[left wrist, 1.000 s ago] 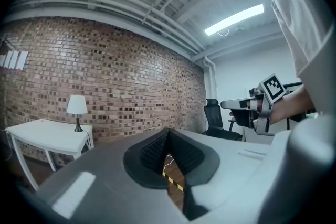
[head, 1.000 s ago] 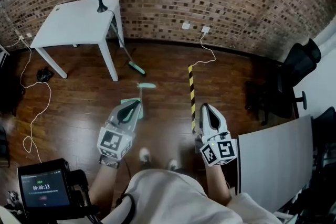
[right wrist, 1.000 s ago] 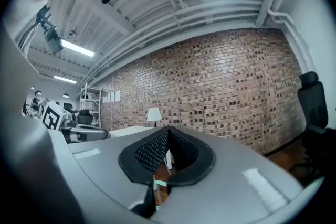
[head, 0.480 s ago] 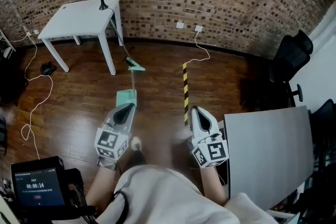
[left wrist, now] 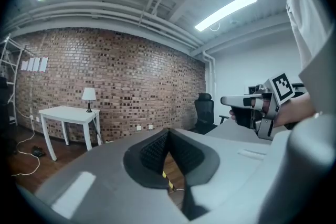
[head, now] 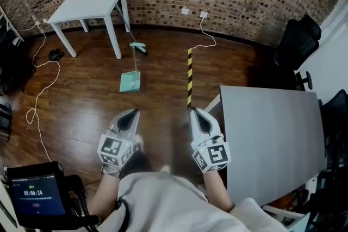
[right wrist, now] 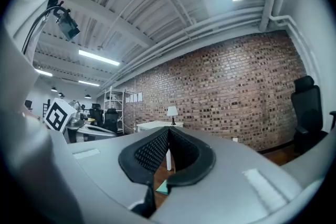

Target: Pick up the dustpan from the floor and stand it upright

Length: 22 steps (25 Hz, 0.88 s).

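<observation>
I judge this to be the approach: nothing is picked up yet. The dustpan (head: 130, 83) lies flat on the floor (head: 81, 111), its thin handle running away from me toward the white table (head: 87, 5), left of the striped strip (head: 190, 76). My left gripper (head: 132, 113) and right gripper (head: 195, 113) are both held about level in front of me, well apart from the dustpan. Each has its jaws pressed fully together with nothing between the pads. The left gripper is the nearer one and lines up roughly with the pan. Next I'd need to close the gap, drop a gripper low, part its jaws and bring them around the handle. That handle is thin and lies close to the boards, so the pads may slip off it.
</observation>
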Each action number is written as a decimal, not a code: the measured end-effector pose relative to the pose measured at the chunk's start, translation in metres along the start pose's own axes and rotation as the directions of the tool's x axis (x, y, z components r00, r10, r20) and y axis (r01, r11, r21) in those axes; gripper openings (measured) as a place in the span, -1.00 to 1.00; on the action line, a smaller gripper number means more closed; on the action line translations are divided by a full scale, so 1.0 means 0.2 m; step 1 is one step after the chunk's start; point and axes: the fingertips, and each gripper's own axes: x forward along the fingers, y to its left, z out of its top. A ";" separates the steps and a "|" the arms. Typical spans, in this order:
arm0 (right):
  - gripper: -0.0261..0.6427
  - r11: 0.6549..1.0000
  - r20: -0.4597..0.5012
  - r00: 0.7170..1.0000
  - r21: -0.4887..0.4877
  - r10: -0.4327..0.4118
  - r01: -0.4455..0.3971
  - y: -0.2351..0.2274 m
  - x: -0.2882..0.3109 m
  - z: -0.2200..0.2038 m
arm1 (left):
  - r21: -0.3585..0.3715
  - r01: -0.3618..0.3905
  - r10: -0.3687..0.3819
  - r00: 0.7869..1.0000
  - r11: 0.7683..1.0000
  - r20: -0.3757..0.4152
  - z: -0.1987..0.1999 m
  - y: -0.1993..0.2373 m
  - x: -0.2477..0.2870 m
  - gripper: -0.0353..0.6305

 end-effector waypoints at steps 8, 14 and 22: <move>-0.88 1.000 0.026 1.000 -0.016 0.009 -0.008 0.12 -0.21 0.00 | 0.076 0.002 -0.005 0.999 0.997 0.041 0.09 -0.13 -0.21 -0.89; -0.88 0.999 0.018 1.000 -0.030 0.014 -0.013 0.21 -0.20 0.05 | 0.098 0.020 -0.026 0.998 0.995 0.056 0.17 -0.08 -0.25 -0.89; -0.89 0.997 0.060 0.998 -0.071 -0.038 0.042 0.32 -0.14 0.11 | 0.087 0.034 -0.040 0.997 0.996 0.068 0.16 0.02 -0.31 -0.89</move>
